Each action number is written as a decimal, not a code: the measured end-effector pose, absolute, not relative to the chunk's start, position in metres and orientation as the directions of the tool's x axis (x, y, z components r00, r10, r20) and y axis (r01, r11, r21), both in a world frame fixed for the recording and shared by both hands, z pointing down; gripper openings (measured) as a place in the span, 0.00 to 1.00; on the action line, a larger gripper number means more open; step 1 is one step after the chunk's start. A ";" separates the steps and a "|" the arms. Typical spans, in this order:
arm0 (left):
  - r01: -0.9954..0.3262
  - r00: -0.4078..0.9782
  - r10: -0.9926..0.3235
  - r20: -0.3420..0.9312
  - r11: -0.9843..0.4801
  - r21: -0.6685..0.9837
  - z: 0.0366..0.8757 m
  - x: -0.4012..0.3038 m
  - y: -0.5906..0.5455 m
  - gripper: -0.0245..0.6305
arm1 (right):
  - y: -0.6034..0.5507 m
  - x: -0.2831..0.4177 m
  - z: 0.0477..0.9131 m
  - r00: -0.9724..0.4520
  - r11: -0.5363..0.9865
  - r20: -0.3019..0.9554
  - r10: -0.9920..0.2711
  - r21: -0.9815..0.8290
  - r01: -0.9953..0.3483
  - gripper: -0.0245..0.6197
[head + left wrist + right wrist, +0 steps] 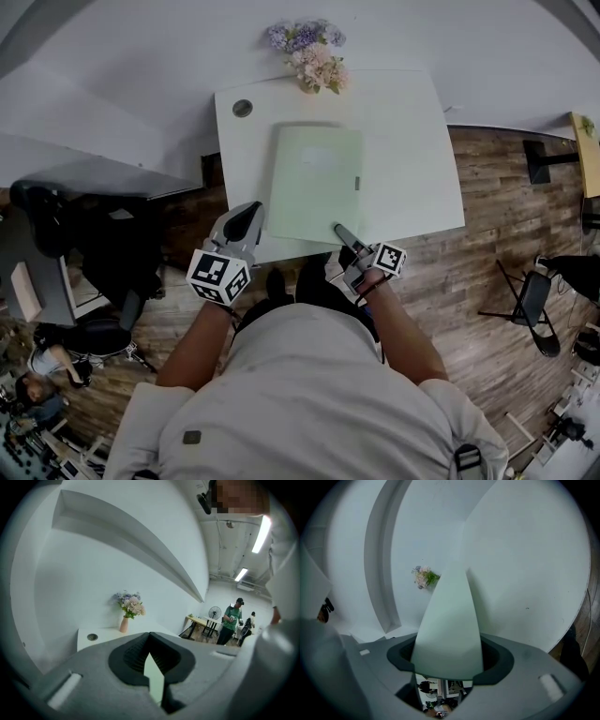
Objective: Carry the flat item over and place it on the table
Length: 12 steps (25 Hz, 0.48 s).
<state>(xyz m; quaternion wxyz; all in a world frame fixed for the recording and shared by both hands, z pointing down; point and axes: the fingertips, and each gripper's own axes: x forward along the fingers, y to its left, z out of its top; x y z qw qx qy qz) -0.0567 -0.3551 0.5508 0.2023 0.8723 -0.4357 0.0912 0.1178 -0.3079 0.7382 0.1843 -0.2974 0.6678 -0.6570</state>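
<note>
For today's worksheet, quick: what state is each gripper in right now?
Left gripper: closed on the sheet edge.
Right gripper: holding the sheet, jaws wide.

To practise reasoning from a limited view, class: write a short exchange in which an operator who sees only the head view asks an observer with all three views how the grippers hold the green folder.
Operator: From above I can't see how the left gripper meets the folder. Is it gripped?
Observer: Yes. In the left gripper view, a thin sliver of the folder sits pinched between nearly closed jaws.
Operator: And the right gripper?
Observer: In the right gripper view its jaws stand wider, and the folder fills the gap from jaw to jaw, so it looks held there too.
</note>
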 end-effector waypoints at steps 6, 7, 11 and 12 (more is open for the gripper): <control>-0.798 0.603 -0.718 0.349 -0.531 0.286 0.559 -0.057 -0.355 0.04 | -0.302 0.108 0.751 -0.777 -0.029 0.247 -0.578 -0.959 -0.284 0.51; -0.798 0.602 -0.717 0.351 -0.529 0.287 0.560 -0.057 -0.356 0.04 | -0.301 0.108 0.755 -0.777 -0.030 0.273 -0.567 -0.950 -0.312 0.51; -0.798 0.602 -0.717 0.353 -0.526 0.293 0.562 -0.057 -0.357 0.04 | -0.301 0.109 0.763 -0.777 -0.024 0.311 -0.547 -0.934 -0.357 0.52; -0.798 0.602 -0.716 0.353 -0.526 0.294 0.562 -0.057 -0.357 0.04 | -0.301 0.108 0.764 -0.777 -0.023 0.322 -0.541 -0.929 -0.370 0.53</control>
